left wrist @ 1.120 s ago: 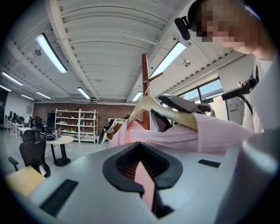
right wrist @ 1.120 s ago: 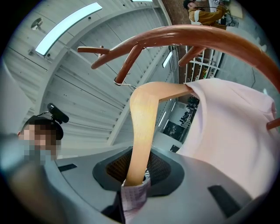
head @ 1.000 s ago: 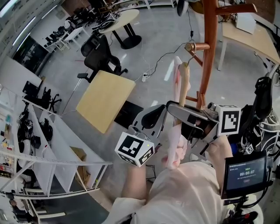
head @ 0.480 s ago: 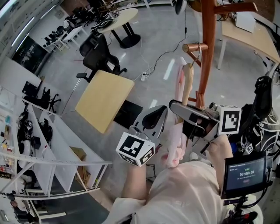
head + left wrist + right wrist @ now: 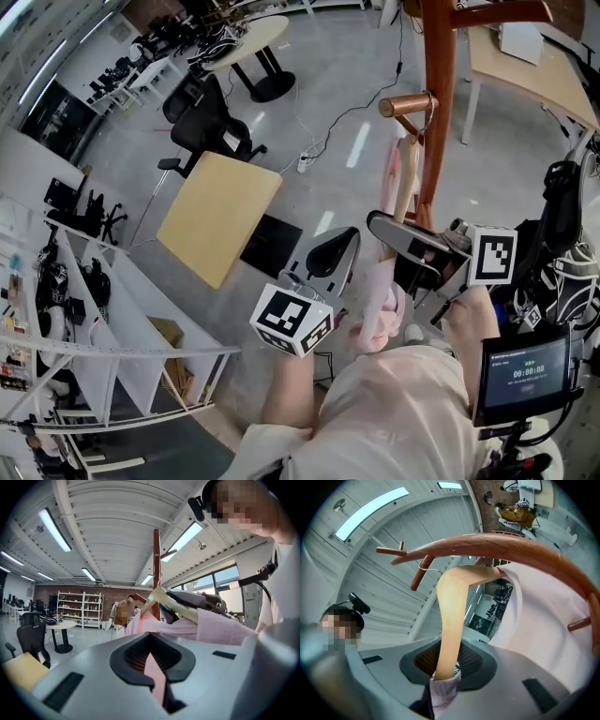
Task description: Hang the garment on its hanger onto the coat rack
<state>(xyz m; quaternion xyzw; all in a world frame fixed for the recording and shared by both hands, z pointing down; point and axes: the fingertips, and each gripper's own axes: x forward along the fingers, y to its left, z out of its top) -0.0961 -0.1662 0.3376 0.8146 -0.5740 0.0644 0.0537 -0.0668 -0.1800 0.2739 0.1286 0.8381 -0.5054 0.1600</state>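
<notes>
Beside one red-brown coat rack [image 5: 437,84], two grippers raised, right gripper [image 5: 445,670] clamped on the one wooden hanger [image 5: 452,616], left gripper [image 5: 152,665] pinching a fold of the one pink garment [image 5: 384,300] draped on it, hook [image 5: 424,567] just beside a peg [image 5: 405,103].

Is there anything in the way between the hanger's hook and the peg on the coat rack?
Nothing visible does. The hook sits right at the peg of the coat rack, open air around them; I cannot tell whether it is already over the peg. The right gripper grips the hanger lower down.
</notes>
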